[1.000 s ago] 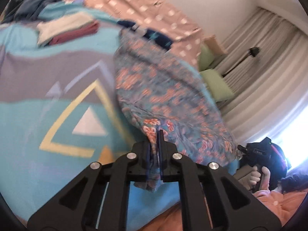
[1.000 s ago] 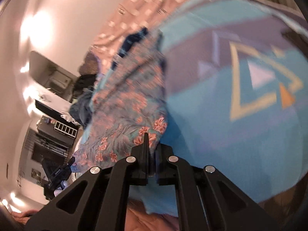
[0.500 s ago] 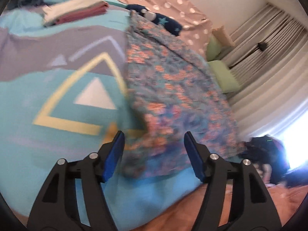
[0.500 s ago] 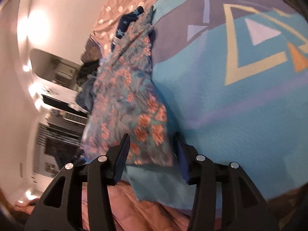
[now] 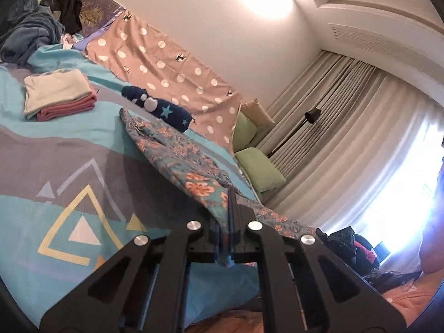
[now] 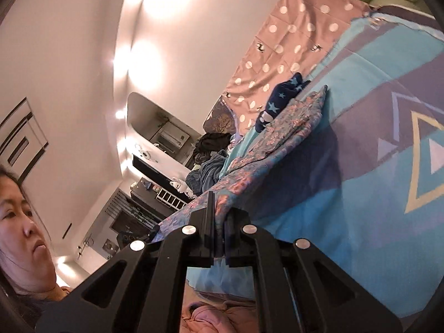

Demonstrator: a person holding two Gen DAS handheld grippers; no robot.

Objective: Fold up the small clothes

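Observation:
A teal floral garment (image 5: 177, 149) with orange flowers stretches from the far side of the bed to my left gripper (image 5: 231, 194), which is shut on its near edge and lifts it off the blue patterned bedspread (image 5: 55, 149). In the right wrist view the same floral garment (image 6: 277, 141) runs to my right gripper (image 6: 215, 202), shut on another near edge and holding it raised. The far end still rests on the bed.
A folded stack of cream and pink clothes (image 5: 58, 94) lies at the far left. A navy star-print item (image 5: 161, 108) lies beyond the garment. A heap of dark clothes (image 5: 30, 33) sits at the far corner. Green pillows (image 5: 258, 166) lie by the curtains.
Half a second ago both grippers were open over the garment lying on the bed. Now both are shut on its near edge and have lifted it.

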